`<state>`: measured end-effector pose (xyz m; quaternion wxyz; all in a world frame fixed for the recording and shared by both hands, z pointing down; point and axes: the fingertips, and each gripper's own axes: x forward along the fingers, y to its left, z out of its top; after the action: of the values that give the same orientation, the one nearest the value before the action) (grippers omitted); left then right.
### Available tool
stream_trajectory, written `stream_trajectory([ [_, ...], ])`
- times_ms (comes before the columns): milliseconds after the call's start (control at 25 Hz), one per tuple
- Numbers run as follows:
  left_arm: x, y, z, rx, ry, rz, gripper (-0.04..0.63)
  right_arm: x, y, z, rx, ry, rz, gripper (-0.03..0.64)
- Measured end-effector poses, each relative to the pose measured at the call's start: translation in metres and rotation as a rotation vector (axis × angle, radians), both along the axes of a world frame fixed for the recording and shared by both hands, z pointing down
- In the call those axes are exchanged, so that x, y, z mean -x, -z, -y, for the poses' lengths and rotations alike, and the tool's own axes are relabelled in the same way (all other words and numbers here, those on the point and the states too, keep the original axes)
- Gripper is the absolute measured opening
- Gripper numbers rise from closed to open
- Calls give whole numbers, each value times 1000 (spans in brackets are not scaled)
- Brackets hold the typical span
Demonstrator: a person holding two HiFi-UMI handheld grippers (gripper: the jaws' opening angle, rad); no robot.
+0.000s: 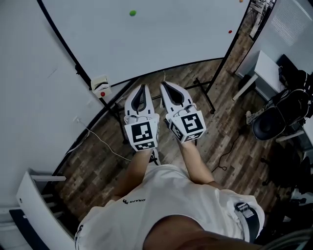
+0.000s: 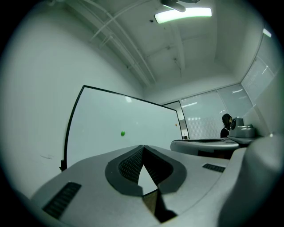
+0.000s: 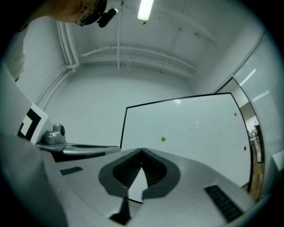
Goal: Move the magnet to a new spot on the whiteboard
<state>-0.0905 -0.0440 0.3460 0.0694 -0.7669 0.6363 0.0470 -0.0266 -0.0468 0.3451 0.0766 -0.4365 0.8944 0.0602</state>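
left white-and-grey claw (image 1: 142,88) and right white-and-grey claw (image 1: 164,85) side by side over brown wood-plank floor (image 1: 98,166), both pinched fully shut, nothing in either. ahead: big white black-framed whiteboard (image 1: 171,39). small round green magnet (image 1: 132,13) stuck on board face, bit left of middle, well apart from both claws.

The whiteboard (image 1: 161,39) carries a green magnet (image 1: 132,13) and a red magnet (image 1: 230,31).

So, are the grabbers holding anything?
Nothing. The left gripper and right gripper are both shut and empty; the green magnet is on the whiteboard, untouched.
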Motion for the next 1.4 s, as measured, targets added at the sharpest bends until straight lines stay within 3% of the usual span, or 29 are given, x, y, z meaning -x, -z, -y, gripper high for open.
stream_trajectory([
  [520,36,15,131,19,-23,66,2,37,21,138,-12,-32,20,14],
  [800,43,10,168,31,-24,34,2,45,15,169,-5,-27,-32,14],
  [1400,22,18,217,15,42,3,2,20,5,217,20,11,-13,14],
])
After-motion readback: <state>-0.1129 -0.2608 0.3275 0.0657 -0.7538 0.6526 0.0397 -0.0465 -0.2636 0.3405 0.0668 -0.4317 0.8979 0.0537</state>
